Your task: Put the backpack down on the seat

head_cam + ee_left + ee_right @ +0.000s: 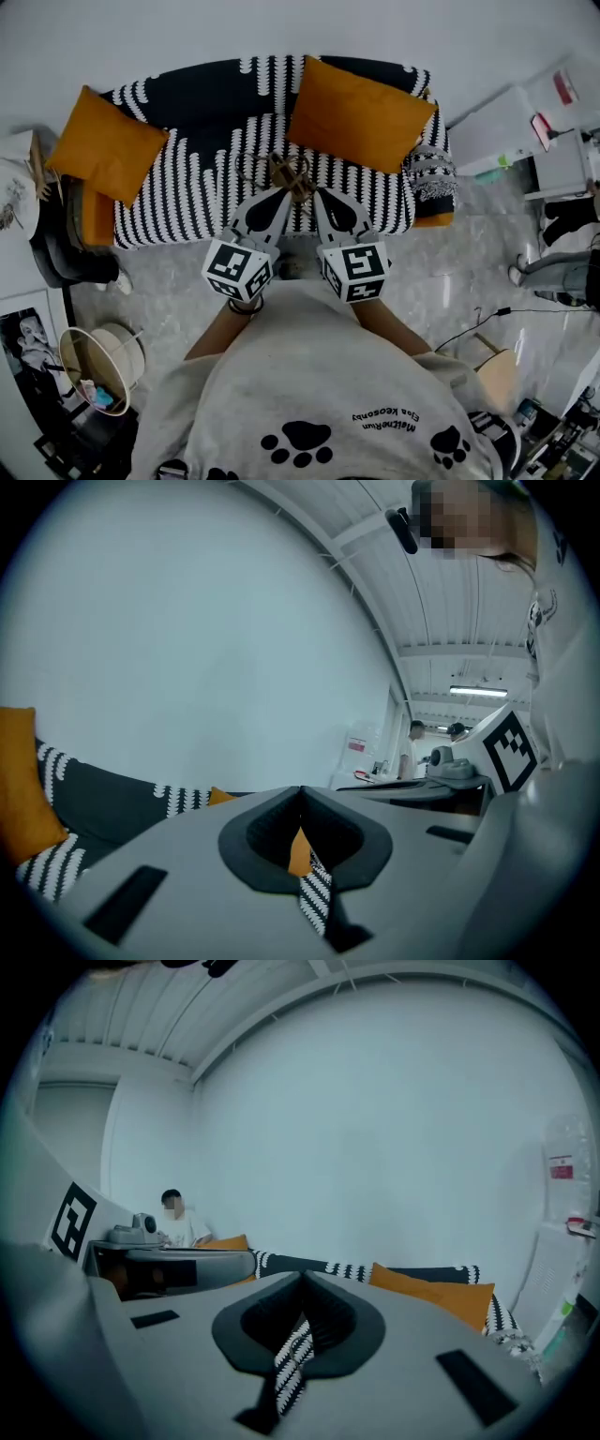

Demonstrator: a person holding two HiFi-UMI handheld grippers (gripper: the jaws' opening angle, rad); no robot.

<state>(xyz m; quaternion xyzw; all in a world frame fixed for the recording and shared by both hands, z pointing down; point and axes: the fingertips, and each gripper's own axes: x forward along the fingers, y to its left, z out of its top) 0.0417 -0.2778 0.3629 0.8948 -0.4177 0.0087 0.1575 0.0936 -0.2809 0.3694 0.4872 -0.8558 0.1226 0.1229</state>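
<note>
The small brown backpack, showing mostly as thin looping straps, is lying on the seat of the black-and-white patterned fabric sofa, at the middle of its front edge. The left gripper and the right gripper are pointing at it from just beside it. Each one's fingers are pressing together on nothing, and only sofa fabric is showing past the closed tips in their own views. The backpack is looking soft, limp and light, so it is probably going to sag and swing from any single hold. The crossing straps are offering the surest pinch, while the slack body is giving little to clamp.
</note>
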